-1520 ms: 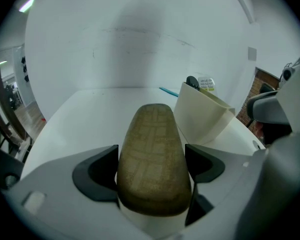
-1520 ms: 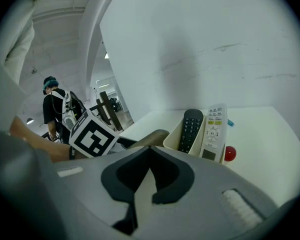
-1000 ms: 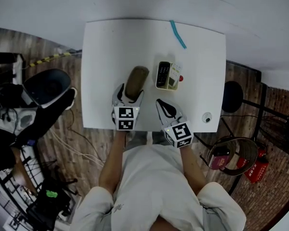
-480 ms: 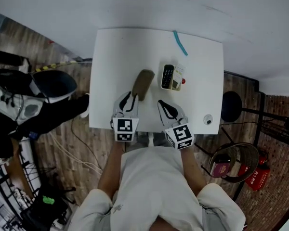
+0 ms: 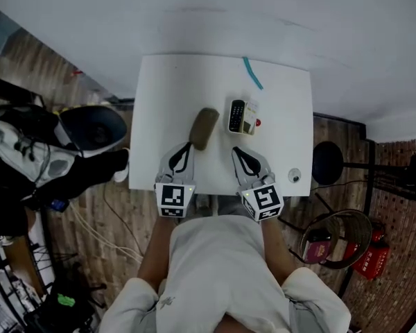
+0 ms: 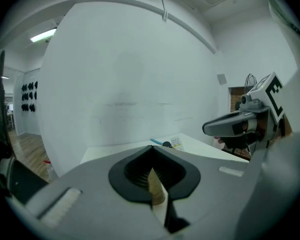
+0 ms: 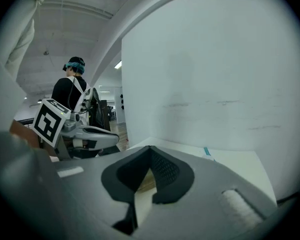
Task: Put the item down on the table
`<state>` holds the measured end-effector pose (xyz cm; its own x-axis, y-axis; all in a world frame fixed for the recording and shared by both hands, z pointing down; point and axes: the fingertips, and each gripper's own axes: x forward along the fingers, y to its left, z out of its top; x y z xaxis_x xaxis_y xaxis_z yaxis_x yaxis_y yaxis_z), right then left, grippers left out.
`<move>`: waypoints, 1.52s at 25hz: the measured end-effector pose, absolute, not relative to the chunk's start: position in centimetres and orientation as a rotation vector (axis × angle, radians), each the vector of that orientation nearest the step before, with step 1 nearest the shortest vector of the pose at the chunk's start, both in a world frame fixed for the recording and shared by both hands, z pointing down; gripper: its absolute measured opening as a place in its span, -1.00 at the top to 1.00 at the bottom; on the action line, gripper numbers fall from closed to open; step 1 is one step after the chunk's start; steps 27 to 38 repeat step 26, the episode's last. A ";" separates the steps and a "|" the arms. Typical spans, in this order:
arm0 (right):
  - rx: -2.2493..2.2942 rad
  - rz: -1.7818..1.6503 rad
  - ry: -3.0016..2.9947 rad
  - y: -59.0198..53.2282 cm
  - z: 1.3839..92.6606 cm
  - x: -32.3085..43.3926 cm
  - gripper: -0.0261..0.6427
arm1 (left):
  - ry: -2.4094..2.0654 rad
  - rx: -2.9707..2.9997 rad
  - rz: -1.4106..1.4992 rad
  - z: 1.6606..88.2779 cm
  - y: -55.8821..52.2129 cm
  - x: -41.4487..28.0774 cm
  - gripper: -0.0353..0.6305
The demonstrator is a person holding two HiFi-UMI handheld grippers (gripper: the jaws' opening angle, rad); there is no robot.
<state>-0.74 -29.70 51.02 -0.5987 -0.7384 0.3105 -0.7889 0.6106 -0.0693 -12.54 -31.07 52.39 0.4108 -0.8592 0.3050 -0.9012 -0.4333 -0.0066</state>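
An olive-brown oblong item lies flat on the white table, left of its middle. My left gripper sits just short of the item's near end, shut and empty. In the left gripper view, its closed jaws frame a tan sliver of the item. My right gripper rests at the table's front edge, right of the item, also shut with nothing in it. Its jaws meet at the tip in the right gripper view.
A dark handset beside a small packet lies right of the item. A blue pen lies near the far edge, a small round object at the front right corner. Bags and a stool flank the table.
The left gripper stood open around the item's near end. It has since drawn back toward the person and its jaws have shut. The item stays lying on the table.
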 end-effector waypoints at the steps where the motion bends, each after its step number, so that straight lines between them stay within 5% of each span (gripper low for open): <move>1: 1.256 0.279 -2.589 -29.3 50.9 -0.2 0.91 | -1.573 2.511 0.388 52.2 -30.7 -12.1 0.84; 38: 1.297 0.273 -2.570 -28.3 51.1 0.9 0.92 | -1.498 2.560 0.369 52.2 -29.9 -10.4 0.84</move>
